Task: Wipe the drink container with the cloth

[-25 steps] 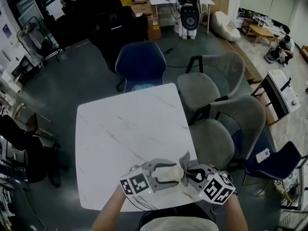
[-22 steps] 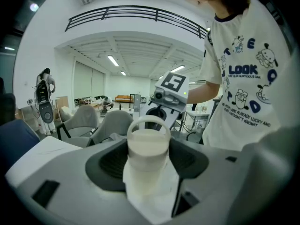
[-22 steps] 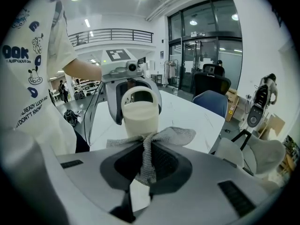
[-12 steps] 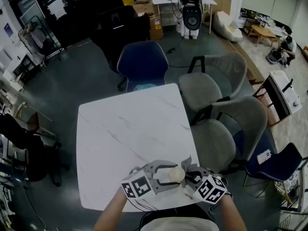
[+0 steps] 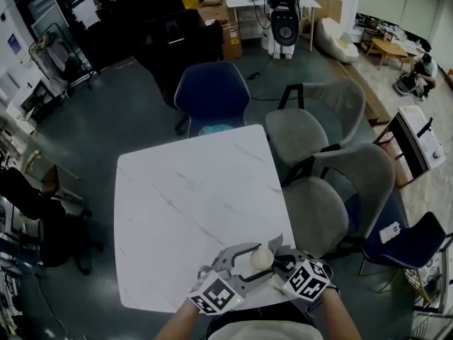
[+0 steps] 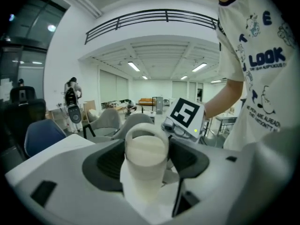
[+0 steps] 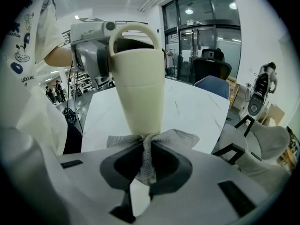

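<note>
At the desk's 5 o'clock edge, fingers of the left gripper clamp a cream cup; the right gripper pinches a grey cloth touching its narrow end.

Over the table's near right corner, the drink container sits between the jaws of the left gripper. To its right, the right gripper pinches the cloth, which touches the container's base. 1 chair stands behind the table, and 2 chairs stand to the table's right.
</note>
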Available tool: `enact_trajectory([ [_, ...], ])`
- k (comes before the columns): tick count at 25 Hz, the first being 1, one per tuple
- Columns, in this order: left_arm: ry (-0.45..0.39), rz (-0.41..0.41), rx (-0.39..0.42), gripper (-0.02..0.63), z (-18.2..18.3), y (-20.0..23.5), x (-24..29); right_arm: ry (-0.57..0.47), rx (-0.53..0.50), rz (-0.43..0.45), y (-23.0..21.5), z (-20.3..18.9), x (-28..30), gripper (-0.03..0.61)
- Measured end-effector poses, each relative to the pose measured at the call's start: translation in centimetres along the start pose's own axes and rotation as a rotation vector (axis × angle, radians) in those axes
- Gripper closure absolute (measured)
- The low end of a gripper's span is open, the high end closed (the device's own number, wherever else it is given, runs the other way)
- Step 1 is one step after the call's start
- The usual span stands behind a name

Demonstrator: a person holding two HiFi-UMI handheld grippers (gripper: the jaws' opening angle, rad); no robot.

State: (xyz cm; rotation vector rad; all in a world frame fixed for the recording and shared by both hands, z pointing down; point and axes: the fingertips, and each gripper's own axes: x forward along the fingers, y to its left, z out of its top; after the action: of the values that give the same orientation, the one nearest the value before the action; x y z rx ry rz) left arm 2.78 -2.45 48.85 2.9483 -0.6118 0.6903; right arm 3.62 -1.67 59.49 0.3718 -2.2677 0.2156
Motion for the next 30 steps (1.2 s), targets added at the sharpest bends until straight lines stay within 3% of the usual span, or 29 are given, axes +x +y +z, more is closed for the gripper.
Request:
enact_trajectory([
  [3, -0.01, 0.123, -0.06, 0.331, -0.4, 0.5, 0.1, 0.011, 0.0, 0.0, 0.0, -0.4, 0.4, 0.534],
  [8, -0.068, 0.243, -0.159, 0.331, 0.6, 0.7, -0.2, 0.005, 0.022, 0.003, 0.2, -0.4, 0.4, 0.534],
  [14, -0.077, 0.339, -0.181, 0.333, 0.5, 1.1, -0.3, 0.003, 0.026, -0.004, 0.1, -0.4, 0.6, 0.534],
  [21, -0.096, 0.329, -0.184, 0.333, 0.6, 1.1, -0.3, 0.004, 0.027, -0.004, 0.1, -0.5, 0.6, 0.534],
  [30, -0.097, 0.222, -0.14, 0.333, 0.5, 0.8, -0.5, -0.01, -0.005, 0.0, 0.2, 0.7, -0.6, 0.534],
])
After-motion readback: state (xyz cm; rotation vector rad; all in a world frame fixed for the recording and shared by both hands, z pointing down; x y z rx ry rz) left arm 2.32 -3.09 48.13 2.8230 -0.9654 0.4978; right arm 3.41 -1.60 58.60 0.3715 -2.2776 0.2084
